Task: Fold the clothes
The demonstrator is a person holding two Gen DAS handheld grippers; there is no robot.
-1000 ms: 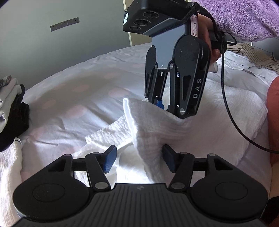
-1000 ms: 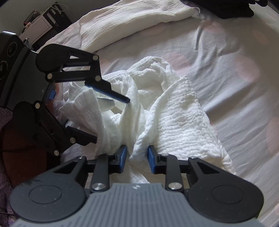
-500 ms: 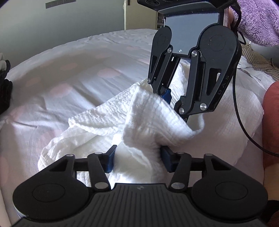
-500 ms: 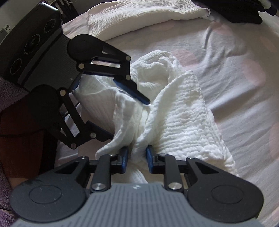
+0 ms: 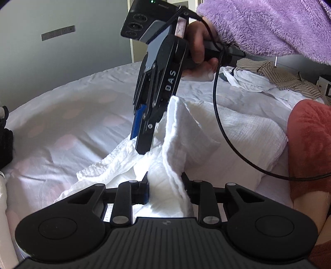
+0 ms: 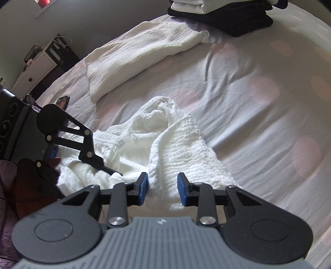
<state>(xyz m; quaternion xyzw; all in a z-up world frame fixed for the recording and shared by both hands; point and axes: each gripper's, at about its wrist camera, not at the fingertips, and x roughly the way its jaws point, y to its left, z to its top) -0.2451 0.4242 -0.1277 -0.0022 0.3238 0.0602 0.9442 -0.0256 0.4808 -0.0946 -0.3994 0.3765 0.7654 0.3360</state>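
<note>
one white garment (image 6: 175,149) between two claws, left claw (image 5: 165,186) clamped

The garment (image 6: 178,144) bunched on the bed is bright white with a crinkled, waffle-like weave. The bedsheet (image 6: 258,115) is pale lilac-white, dotted with large faint pink spots. Both hand-held grippers are black with blue pads, the left hand-held gripper (image 5: 165,187) and the right hand-held gripper (image 6: 163,188) alike. The sleeve (image 5: 269,27) is fluffy purple. A cream crinkled cloth (image 6: 142,53) lies folded, beside a black and white clothes stack (image 6: 223,14). A beige shirt (image 5: 285,76) carries thin dark stripes.
</note>
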